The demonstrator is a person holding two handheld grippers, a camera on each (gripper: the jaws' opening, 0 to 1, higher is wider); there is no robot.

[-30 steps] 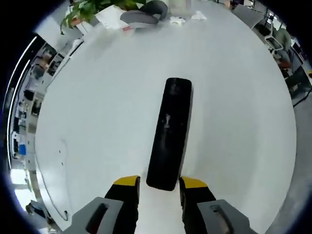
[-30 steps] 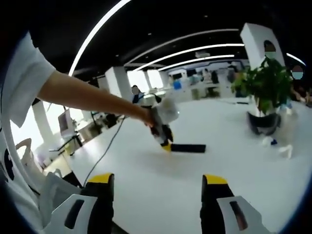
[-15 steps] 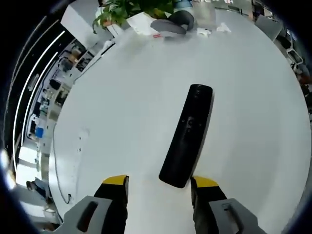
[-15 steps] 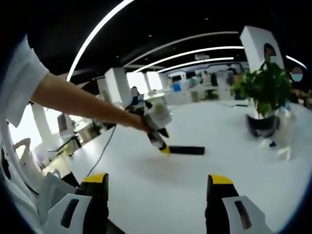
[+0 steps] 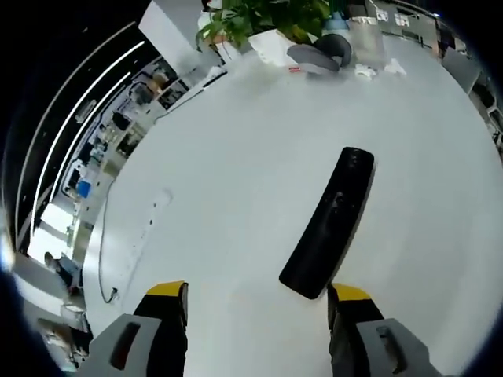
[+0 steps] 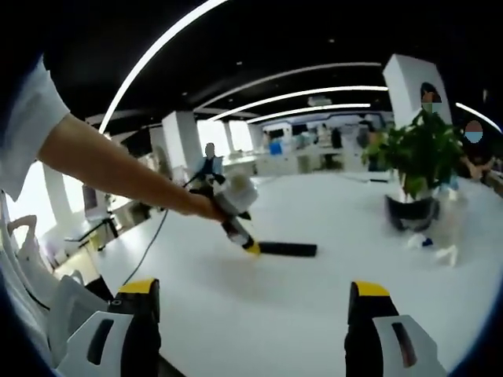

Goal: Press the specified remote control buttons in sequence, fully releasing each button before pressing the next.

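My remote [image 5: 330, 225] looks like glossy black plastic, smooth, with a faint sheen along its length; in the right gripper view the same remote [image 6: 288, 250] reads darker and flatter. The table [image 5: 236, 181] under it is a smooth, matt white top, with a soft sheen at most. My left gripper [image 5: 255, 294] has matt grey plastic bodies with yellow caps on dark jaws, and my right gripper [image 6: 251, 289] looks the same. The plant [image 6: 416, 153] has glossy green leaves. My sleeve [image 6: 23, 126] is plain white cloth.
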